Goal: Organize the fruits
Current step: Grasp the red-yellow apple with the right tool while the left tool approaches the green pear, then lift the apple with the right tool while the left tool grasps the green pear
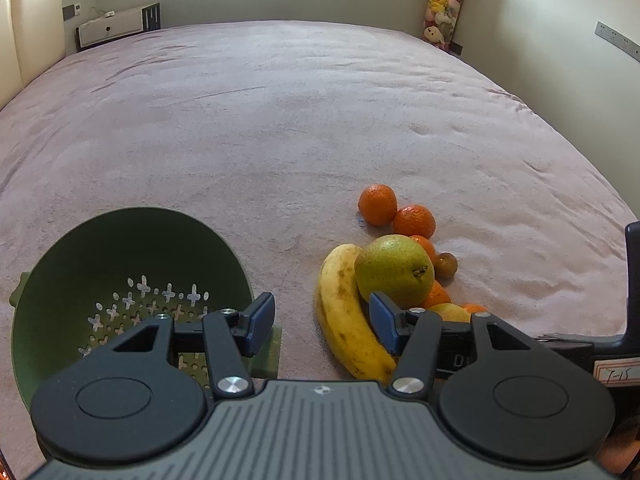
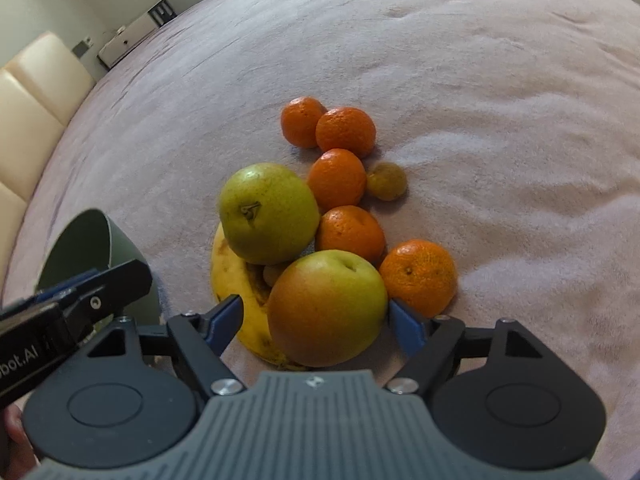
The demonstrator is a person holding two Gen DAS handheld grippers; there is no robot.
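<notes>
The right tool (image 2: 316, 316), jaws apart, straddles the round red-green apple (image 2: 326, 306) at the bed's near edge (pads not yet pressing); the left tool (image 1: 322, 322) hangs open beside the green perforated colander (image 1: 128, 280)

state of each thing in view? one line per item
colander: tipped on its side, empty
banana: flat on the bed, under the pear
pear: resting on the banana
apple: between the right gripper jaws
left gripper: open, empty
</notes>
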